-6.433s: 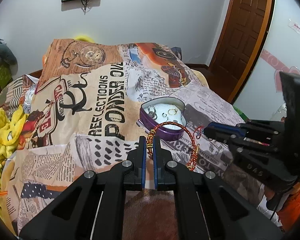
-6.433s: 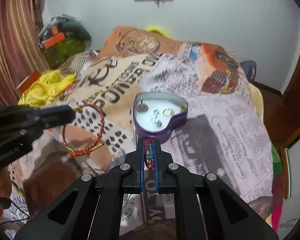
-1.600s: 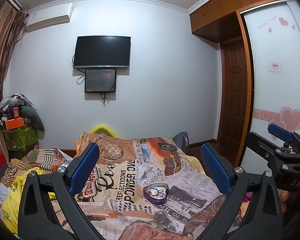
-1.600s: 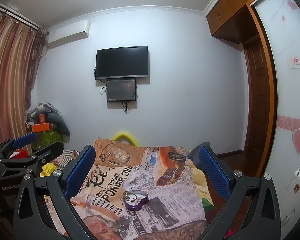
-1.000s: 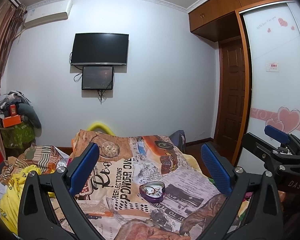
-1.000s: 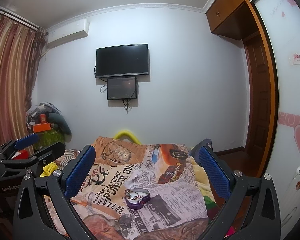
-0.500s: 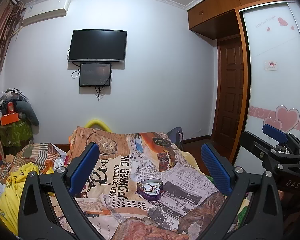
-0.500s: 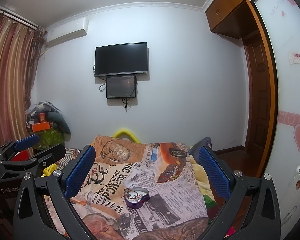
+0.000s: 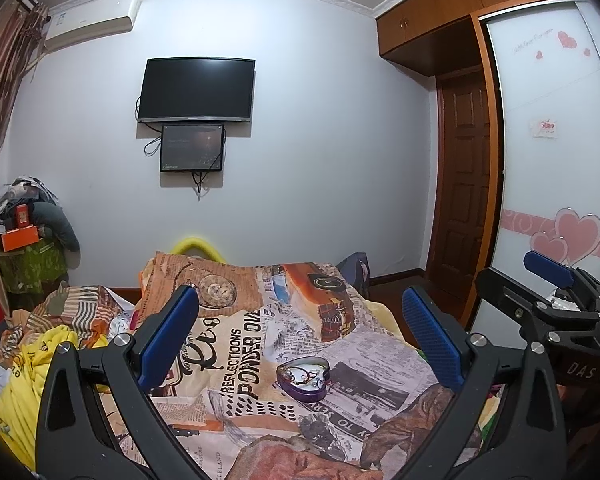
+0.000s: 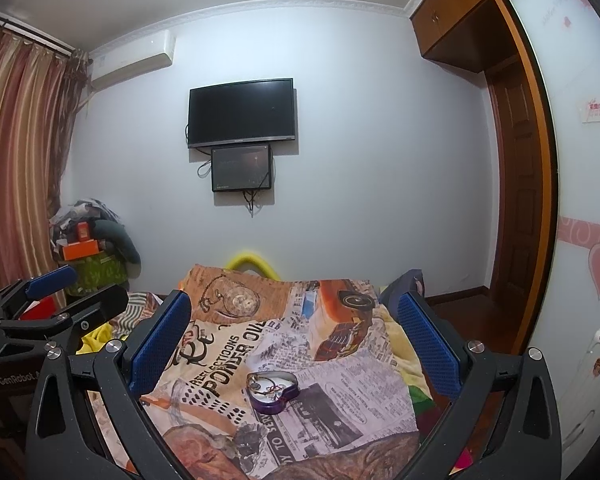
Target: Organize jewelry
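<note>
A purple heart-shaped tin [image 9: 304, 378] sits on the printed bedspread [image 9: 236, 344], holding rings and bracelets. It also shows in the right wrist view [image 10: 273, 393]. My left gripper [image 9: 300, 336] is open and empty, held well back above the bed's near end. My right gripper [image 10: 294, 334] is open and empty too, held back likewise. The right gripper shows at the right edge of the left wrist view [image 9: 556, 304]; the left gripper shows at the left edge of the right wrist view [image 10: 52, 312].
A TV [image 9: 197, 90] hangs on the far wall with a small screen [image 9: 192, 148] under it. Yellow clothes [image 9: 24, 384] lie at the bed's left. A wooden door [image 9: 466, 188] and wardrobe [image 9: 556, 160] stand to the right. A pile of bags [image 10: 92, 256] sits far left.
Earlier each gripper was shut on a bracelet near the tin. Now both are open, empty and pulled far back, and the bracelets lie in the tin. Lately the left view drifts slightly.
</note>
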The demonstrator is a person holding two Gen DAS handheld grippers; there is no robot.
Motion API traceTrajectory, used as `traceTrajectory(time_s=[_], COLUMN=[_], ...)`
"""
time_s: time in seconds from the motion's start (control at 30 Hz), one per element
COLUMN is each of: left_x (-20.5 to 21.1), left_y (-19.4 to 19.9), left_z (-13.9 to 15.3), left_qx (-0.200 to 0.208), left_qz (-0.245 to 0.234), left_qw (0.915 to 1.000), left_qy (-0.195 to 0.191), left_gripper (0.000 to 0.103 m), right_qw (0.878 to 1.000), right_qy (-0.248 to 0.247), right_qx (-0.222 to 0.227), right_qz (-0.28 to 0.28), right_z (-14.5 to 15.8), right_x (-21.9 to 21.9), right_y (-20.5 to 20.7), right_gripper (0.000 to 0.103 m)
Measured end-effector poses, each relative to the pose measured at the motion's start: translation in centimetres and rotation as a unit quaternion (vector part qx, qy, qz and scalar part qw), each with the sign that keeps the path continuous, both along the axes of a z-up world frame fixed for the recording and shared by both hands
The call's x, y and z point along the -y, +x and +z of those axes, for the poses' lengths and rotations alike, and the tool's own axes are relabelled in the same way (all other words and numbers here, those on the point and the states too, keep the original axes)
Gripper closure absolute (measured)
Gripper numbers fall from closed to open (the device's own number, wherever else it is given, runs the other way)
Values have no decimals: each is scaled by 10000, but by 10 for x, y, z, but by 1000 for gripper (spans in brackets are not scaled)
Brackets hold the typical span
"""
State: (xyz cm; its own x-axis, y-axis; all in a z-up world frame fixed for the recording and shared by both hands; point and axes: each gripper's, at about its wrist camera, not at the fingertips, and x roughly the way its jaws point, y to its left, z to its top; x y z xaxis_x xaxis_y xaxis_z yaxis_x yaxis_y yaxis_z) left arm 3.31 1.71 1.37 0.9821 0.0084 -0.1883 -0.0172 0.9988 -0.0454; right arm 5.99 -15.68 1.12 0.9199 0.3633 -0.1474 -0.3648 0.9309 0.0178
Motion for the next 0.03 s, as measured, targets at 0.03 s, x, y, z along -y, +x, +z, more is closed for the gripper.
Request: traceTrajectory(time_s=[0.03], left_x=[-1], left_y=[2], left_z=[-1], left_qx=[-25], left_qz=[6], left_qw=[10000], left_qy=[-3], left_gripper=[1], right_qw=[10000], right_qy=[-6], right_qx=[-13], right_qz=[-7], right_z=[-1], right_x=[0], right_y=[1], right_gripper=[0])
